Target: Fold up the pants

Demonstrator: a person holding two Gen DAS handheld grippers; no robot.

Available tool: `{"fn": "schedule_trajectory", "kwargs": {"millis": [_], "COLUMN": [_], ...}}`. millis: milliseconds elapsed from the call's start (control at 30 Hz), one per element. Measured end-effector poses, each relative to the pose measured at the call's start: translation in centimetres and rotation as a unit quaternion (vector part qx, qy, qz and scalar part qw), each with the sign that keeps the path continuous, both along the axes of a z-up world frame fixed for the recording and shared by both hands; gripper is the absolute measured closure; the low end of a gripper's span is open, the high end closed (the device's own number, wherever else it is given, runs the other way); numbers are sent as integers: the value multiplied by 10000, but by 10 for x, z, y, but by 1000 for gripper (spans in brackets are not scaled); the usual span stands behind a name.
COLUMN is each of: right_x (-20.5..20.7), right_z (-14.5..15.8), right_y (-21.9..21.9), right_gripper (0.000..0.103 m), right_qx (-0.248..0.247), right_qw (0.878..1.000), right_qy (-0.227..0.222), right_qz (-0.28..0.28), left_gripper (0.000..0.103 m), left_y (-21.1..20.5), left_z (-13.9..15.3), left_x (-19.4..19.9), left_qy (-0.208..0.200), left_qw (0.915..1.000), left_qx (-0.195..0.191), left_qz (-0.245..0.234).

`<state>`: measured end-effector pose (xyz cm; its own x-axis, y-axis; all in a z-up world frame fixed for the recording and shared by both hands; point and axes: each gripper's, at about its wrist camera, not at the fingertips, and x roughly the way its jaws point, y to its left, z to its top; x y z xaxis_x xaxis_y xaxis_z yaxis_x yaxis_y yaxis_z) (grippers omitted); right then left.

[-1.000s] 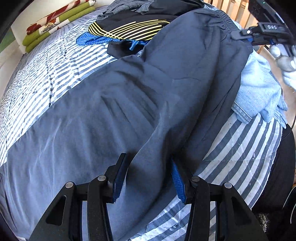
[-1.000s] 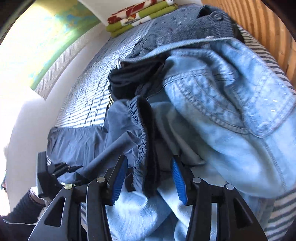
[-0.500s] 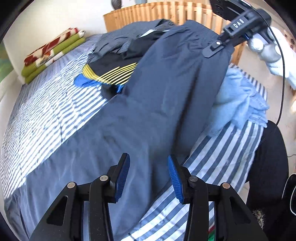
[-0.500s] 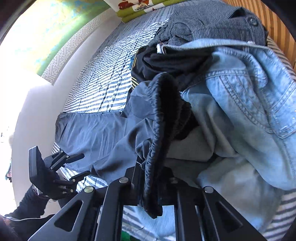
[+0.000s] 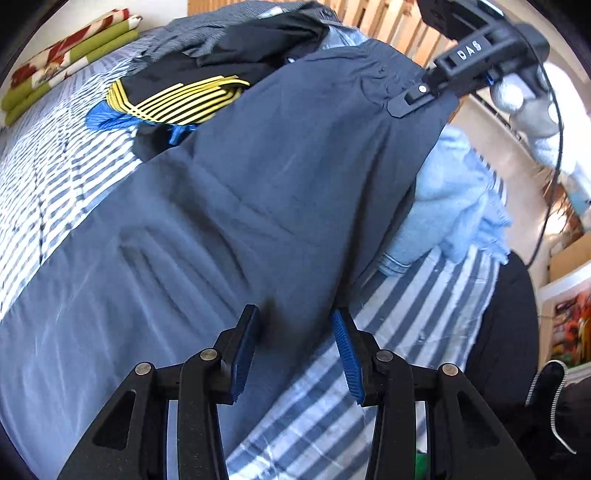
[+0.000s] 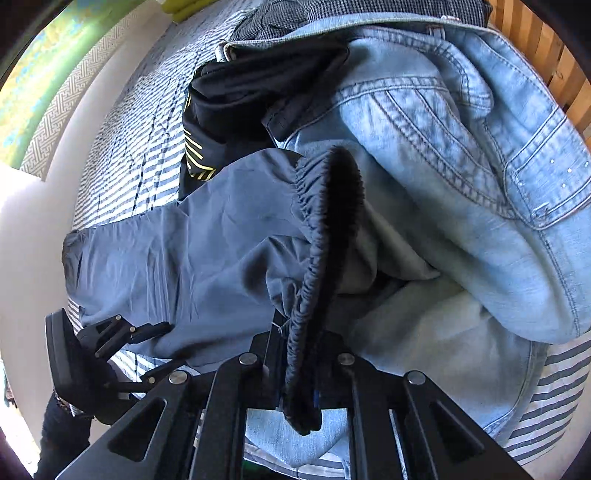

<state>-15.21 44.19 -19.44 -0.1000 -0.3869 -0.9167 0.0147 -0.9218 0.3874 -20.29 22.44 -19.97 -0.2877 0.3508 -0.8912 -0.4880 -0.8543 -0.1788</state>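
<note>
Dark navy pants (image 5: 229,206) lie stretched across the striped bedsheet (image 5: 417,332), legs toward the lower left. In the left wrist view my left gripper (image 5: 295,347) is open, its blue pads (image 5: 242,347) straddling the near edge of a pant leg without pinching it. My right gripper (image 5: 424,92) appears at the top right, shut on the waistband and holding it raised. In the right wrist view the gathered elastic waistband (image 6: 325,229) runs up from between the shut fingers of my right gripper (image 6: 299,354). The left gripper (image 6: 159,347) shows at lower left over the leg cloth (image 6: 166,258).
A light denim jacket (image 6: 461,166) lies bunched right beside the waistband. A black garment with yellow stripes (image 5: 177,99) and a grey checked garment (image 5: 221,26) sit behind the pants. Folded green and red blankets (image 5: 70,51) lie far left. Wooden slats (image 5: 391,33) stand behind. A person's dark-clothed leg (image 5: 498,350) presses the bed edge.
My right gripper went from open around the waistband to shut on it and has lifted it. The left gripper stayed open and shifted slightly along the pant leg's edge.
</note>
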Motion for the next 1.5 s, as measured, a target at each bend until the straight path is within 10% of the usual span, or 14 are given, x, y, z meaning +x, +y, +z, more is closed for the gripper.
{"fn": "schedule_trajectory", "kwargs": {"millis": [267, 433, 667, 733, 1100, 1167, 1500], "right_x": [21, 23, 14, 15, 19, 21, 22], "right_z": [49, 54, 81, 80, 76, 80, 82], "right_y": [16, -8, -18, -15, -28, -29, -29], "right_gripper": [93, 93, 93, 93, 93, 93, 93], "right_qx": [-557, -522, -618, -574, -414, -366, -431], "right_qw": [9971, 9977, 9953, 9959, 9976, 9977, 9972], "right_qy": [521, 432, 747, 698, 505, 537, 575], "right_qz": [-38, 30, -23, -52, -223, -209, -184], "left_gripper": [44, 43, 44, 59, 66, 103, 102], "left_y": [-58, -137, -312, -334, -295, -294, -303], "left_z": [-18, 32, 55, 46, 9, 5, 12], "left_x": [48, 101, 189, 206, 182, 177, 223], "left_qy": [-441, 100, 265, 158, 303, 275, 191], "left_qw": [9985, 9942, 9333, 9210, 9399, 9361, 9326], "left_qx": [-59, 14, -726, -763, -1707, -1881, -1474], "left_qz": [306, 1067, 3507, 3818, 2941, 2959, 3289]}}
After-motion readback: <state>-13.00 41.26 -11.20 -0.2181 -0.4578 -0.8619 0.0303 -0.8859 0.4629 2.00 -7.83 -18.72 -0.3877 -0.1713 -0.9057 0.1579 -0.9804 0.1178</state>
